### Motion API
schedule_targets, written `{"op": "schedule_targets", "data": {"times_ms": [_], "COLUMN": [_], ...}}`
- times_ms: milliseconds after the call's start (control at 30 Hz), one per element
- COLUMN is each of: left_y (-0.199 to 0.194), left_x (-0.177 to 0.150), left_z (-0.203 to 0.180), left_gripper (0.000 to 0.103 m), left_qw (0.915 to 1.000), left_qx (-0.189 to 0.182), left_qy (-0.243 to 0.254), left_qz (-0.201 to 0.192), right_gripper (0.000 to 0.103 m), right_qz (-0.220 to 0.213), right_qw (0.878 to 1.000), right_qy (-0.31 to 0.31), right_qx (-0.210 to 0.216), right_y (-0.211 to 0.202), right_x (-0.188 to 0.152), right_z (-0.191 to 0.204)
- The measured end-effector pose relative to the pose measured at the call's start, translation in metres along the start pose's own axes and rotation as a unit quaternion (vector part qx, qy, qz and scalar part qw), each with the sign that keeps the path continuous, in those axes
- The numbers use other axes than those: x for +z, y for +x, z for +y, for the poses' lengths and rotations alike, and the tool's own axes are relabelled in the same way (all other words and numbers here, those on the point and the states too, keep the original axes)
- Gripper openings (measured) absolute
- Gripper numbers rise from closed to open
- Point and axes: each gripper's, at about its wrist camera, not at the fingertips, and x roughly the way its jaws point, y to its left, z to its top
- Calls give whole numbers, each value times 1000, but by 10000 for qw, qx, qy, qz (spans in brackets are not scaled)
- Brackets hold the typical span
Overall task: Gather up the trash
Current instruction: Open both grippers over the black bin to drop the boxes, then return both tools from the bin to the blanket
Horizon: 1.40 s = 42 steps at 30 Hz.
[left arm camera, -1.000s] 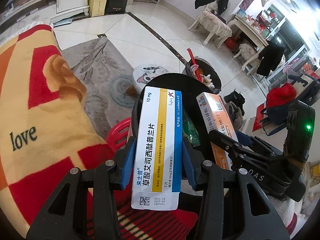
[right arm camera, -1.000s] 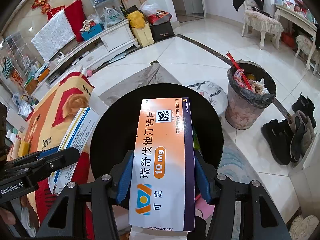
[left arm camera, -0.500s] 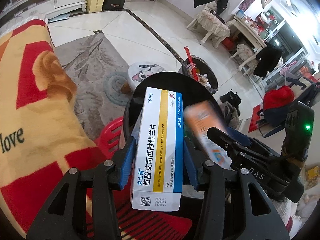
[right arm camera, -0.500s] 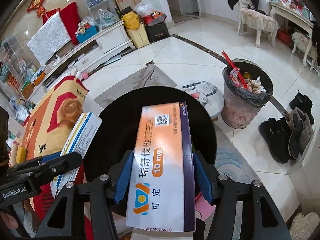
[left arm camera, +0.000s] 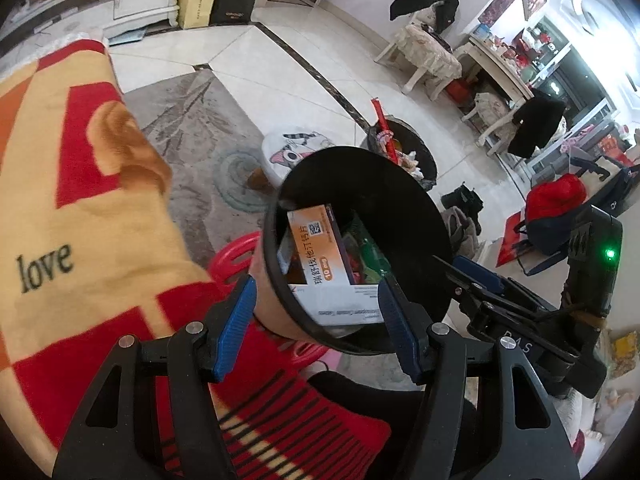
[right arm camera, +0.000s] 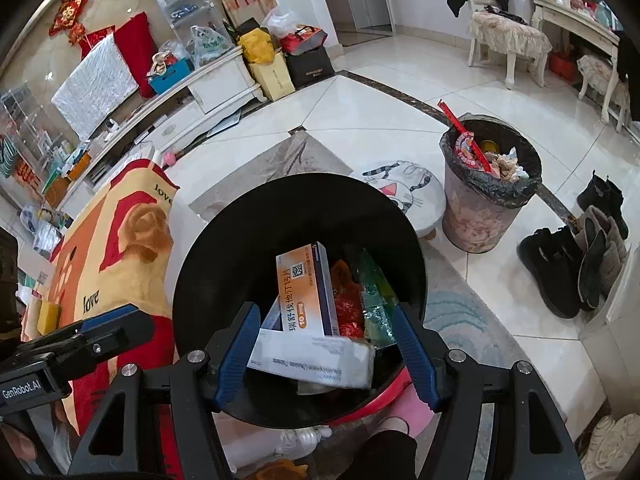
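A round black bin [left arm camera: 400, 200] [right arm camera: 240, 240] stands just ahead of both grippers. Inside it lie an orange and white medicine box [left arm camera: 320, 248] [right arm camera: 306, 292], a white box [left arm camera: 340, 304] [right arm camera: 312, 360] below it, and red and green wrappers [right arm camera: 360, 300]. My left gripper [left arm camera: 316, 320] is open and empty above the bin's near rim. My right gripper [right arm camera: 326, 352] is open and empty over the bin's opening. The right gripper also shows in the left wrist view [left arm camera: 480, 288], and the left gripper in the right wrist view [right arm camera: 100, 328].
A red and yellow "love" blanket [left arm camera: 80, 200] lies to the left. A cat-print stool [right arm camera: 404, 192] and a full lined trash can [right arm camera: 488, 188] stand beyond the bin. Boots [right arm camera: 580, 256] sit at the right. A red stool [left arm camera: 232, 256] is under the bin.
Both grippers opened and let go of their boxes. The orange box and the white and blue box now lie inside the black bin.
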Motion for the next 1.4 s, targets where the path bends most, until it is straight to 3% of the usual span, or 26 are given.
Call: {"op": "schedule_targets", "data": {"times_ms": [367, 833, 1100, 1400], "left_y": [-37, -105, -159, -208], "left_x": [-12, -50, -78, -97], "left_z": [36, 133, 201, 261], "left_gripper": [62, 62, 62, 62], "left_qw": [9972, 9851, 9705, 9573], "left_qx": [601, 1273, 1820, 2132], "left_qy": [-41, -843, -1274, -1591], "left_qz": [-432, -789, -936, -1129], "right_gripper": [67, 72, 77, 82], "right_qz": [33, 267, 536, 675], "right_qw": [9993, 9907, 9753, 9528], "right_qy": [-285, -1126, -1837, -2575], "right_qx": [237, 720, 1103, 1458], "right_y": [-1, 14, 31, 43], "right_x": [-5, -23, -41, -54], "right_z": [38, 145, 226, 306]}}
